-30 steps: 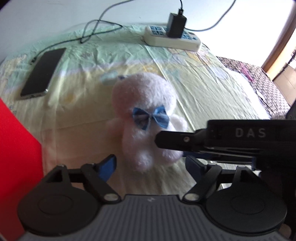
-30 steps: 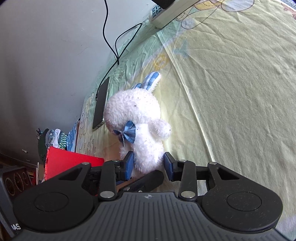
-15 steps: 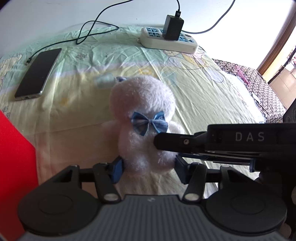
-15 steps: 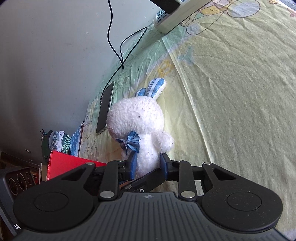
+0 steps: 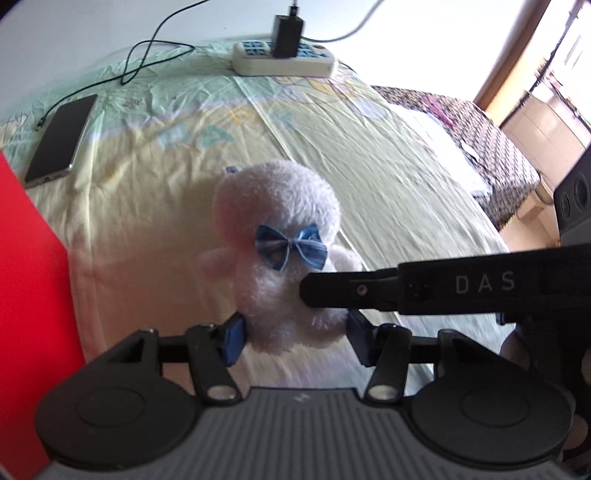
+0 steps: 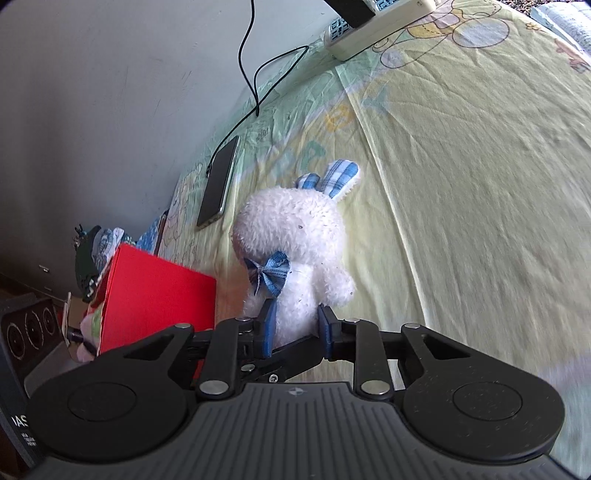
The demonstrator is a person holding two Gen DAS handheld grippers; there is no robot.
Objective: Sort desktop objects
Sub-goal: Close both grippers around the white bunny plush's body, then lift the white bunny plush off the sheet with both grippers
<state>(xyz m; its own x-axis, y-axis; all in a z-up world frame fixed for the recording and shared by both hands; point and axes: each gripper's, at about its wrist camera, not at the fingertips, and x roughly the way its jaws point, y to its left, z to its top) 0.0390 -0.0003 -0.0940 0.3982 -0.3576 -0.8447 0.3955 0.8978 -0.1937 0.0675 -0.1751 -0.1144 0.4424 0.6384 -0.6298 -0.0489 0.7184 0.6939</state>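
Two grippers on one toy, and both have a grip. The left gripper [image 5: 293, 334] has its blue-padded fingers [image 5: 233, 338] pressed into either side of the plush rabbit [image 5: 280, 254] low on its body, narrowed to the width of the toy's base. The right gripper [image 6: 295, 326] comes in from the side and pinches the same lower body, fingers [image 6: 269, 325] squeezed close with white fur bulging between them; in the left view its black finger lies straight across the rabbit's belly.

The rabbit itself sits upright on the tabletop [image 6: 480, 184], which is draped in a pale yellow-green cartoon-print cloth. A blue bow [image 5: 290, 248] sits at its neck, and blue checked ears [image 6: 332, 177] poke out behind the head in the right view.

Move outward: a red box [image 6: 155, 295] stands just beside the toy on its left, close to the left gripper. Farther back along the wall lies a dark phone [image 5: 61, 140], face up, with a black cable [image 5: 147, 62] running to it. At the far end of the cloth is a white power strip [image 5: 284, 64] with a black charger [image 5: 287, 31] plugged into it.
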